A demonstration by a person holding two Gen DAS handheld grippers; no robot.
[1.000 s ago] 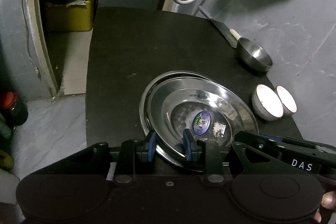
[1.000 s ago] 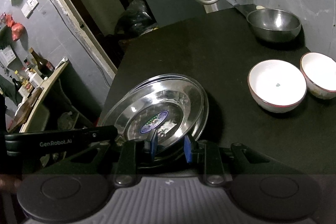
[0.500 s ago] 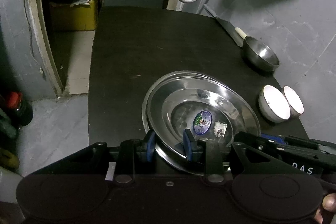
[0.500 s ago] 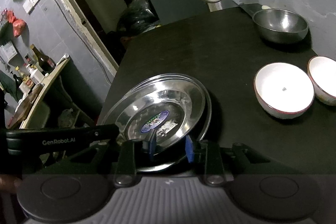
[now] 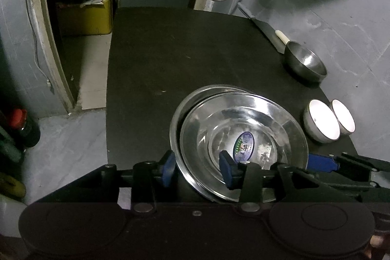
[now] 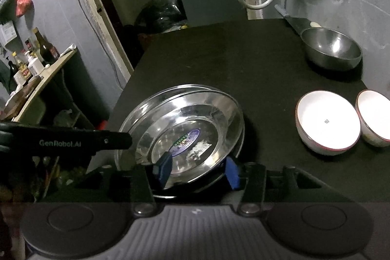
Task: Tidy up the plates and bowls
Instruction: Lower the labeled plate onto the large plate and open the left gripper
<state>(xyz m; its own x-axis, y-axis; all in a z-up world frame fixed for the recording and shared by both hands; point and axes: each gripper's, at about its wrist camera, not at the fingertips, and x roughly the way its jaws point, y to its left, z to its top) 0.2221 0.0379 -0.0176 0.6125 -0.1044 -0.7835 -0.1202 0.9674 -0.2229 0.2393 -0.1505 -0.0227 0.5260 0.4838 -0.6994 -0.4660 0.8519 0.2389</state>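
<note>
On the near part of the black tabletop (image 5: pixel 170 52): two steel plates stacked, the upper plate (image 5: pixel 243 138) sitting slightly off-centre in the lower plate (image 5: pixel 175 118), whose rim shows as a crescent at the left and far side. Finish: polished, mirror-bright, broad flat rim, shallow well. Upper plate carries an oval blue sticker (image 5: pixel 244 145) at the centre of its well, with a patch of whitish label residue beside it.

Left claw (image 5: pixel 196 168): blue pads either side of the plates' near-left rim, one pad outside, one over the well; jaws opening, pads apart from the metal. Right claw (image 6: pixel 197 168): blue pads astride the near rim seen from the other side; jaws likewise opening, rim between them, not pinched.

To the right of the plates, near the tabletop edge: two white bowls (image 6: pixel 327 123) with a thin dark-red lip, side by side, almost touching, both upright.

Far right corner: one steel bowl (image 6: pixel 331 49), upright, dull-polished, with a knife (image 5: pixel 263 28) lying behind it.
</note>
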